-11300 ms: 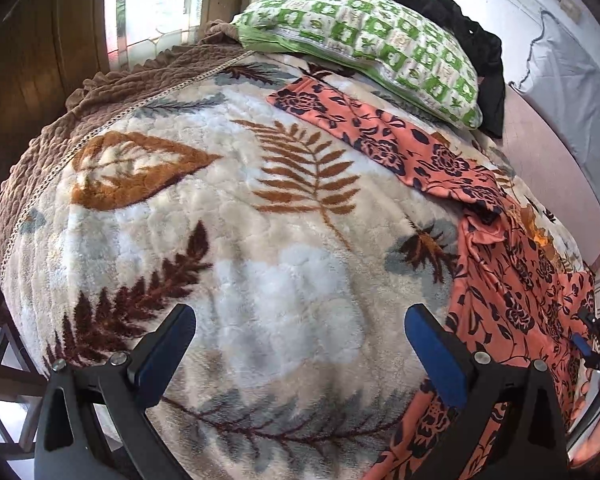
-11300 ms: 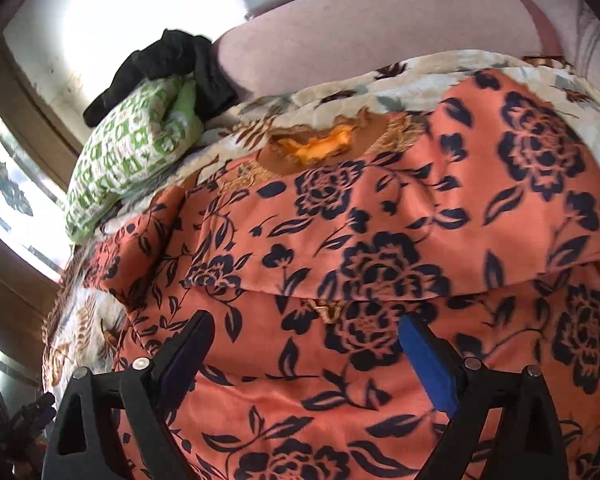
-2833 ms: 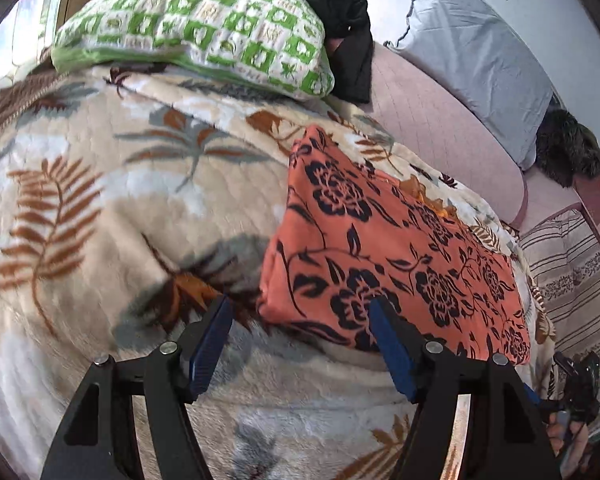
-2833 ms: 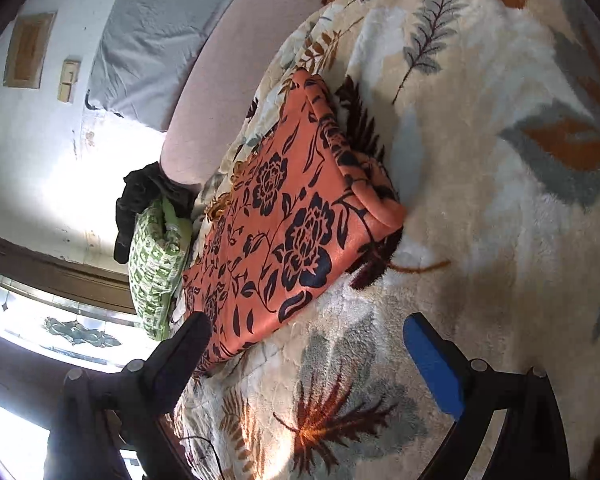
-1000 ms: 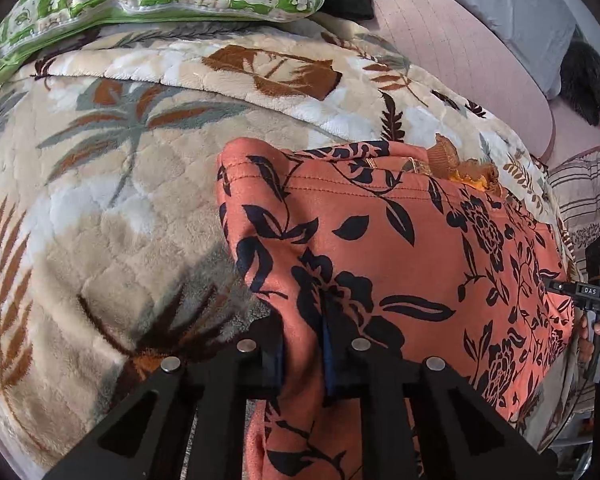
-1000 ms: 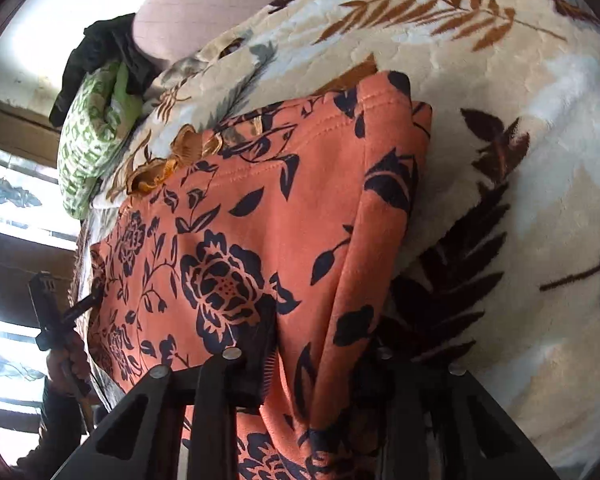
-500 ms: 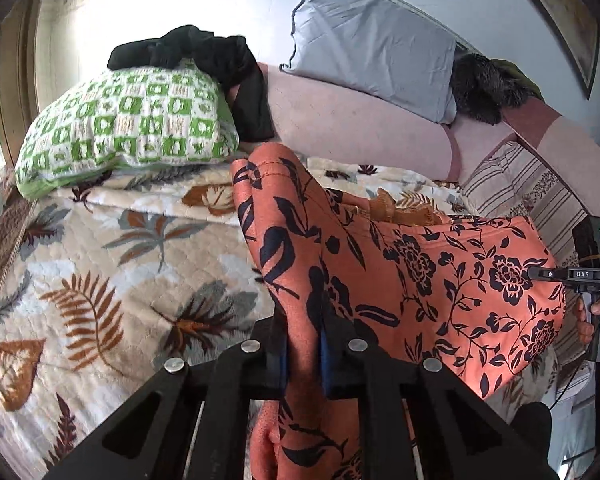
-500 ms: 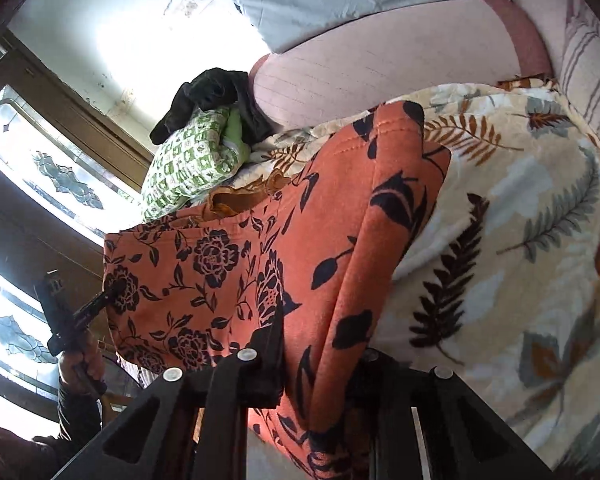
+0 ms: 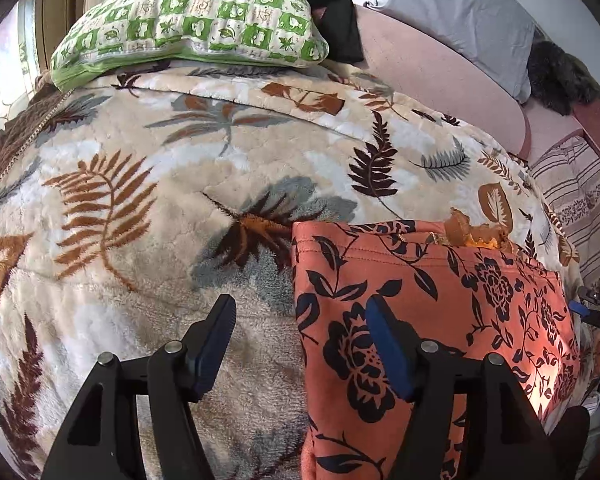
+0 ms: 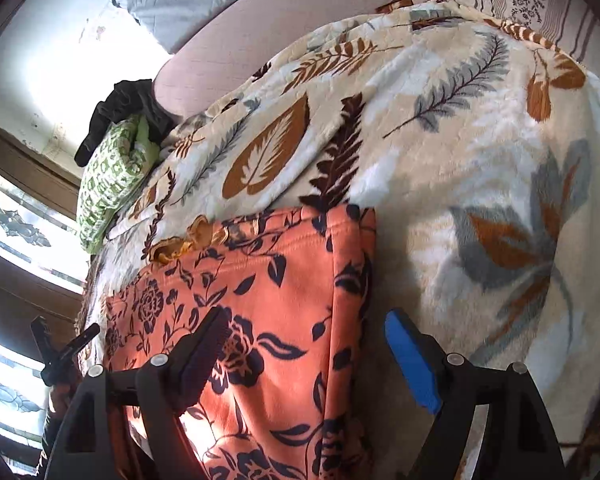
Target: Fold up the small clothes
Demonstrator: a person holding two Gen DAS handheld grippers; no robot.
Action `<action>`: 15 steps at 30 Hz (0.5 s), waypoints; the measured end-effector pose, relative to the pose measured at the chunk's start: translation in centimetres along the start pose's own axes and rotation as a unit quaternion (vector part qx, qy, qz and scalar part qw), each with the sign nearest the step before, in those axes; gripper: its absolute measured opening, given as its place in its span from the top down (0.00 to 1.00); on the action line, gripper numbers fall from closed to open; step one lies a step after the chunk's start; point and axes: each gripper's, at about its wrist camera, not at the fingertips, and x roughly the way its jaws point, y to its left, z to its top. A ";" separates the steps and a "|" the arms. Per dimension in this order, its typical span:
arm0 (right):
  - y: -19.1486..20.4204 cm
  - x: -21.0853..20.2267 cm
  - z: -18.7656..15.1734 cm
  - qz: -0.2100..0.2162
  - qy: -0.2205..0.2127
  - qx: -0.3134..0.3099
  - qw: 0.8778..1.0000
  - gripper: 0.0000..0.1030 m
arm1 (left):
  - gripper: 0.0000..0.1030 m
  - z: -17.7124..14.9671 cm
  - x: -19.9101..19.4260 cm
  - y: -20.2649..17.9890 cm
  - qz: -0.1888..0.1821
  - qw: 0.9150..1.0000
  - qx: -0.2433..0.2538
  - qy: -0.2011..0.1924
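While tilted down, left gripper [image 9: 300, 340], right gripper [image 10: 306, 354], jaws just opened

The left gripper [image 9: 300, 344] pointed steeply down over the near edge of the bed. Its jaws had just been opening and stood wide apart, nothing pressed between the blue pads [image 9: 384, 344]; the right-hand finger hung above the cloth's left edge without gripping it. The right gripper [image 10: 312, 356] was likewise tilted down over the bed's near edge, its jaws also just opened and standing wide, the pads clear of the cloth's right edge below them. In the right wrist view, a hand [image 10: 58, 396] showed dimly at the left edge, holding the left gripper's handle.
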 end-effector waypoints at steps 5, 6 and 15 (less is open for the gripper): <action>1.0 3.9 2.8 -0.076 0.010 -0.016 0.997 0.43 | 0.36 1.3 1.8 -1.1 0.028 1.000 0.009 -0.009; 1.2 4.6 3.1 -0.090 0.022 -0.020 0.996 0.80 | 0.40 1.7 2.4 -1.1 0.029 1.000 0.010 -0.008; 7.1 1.1 4.3 -0.144 -0.038 -0.139 0.979 0.91 | 0.97 4.2 0.6 -2.9 0.040 0.997 0.049 -0.054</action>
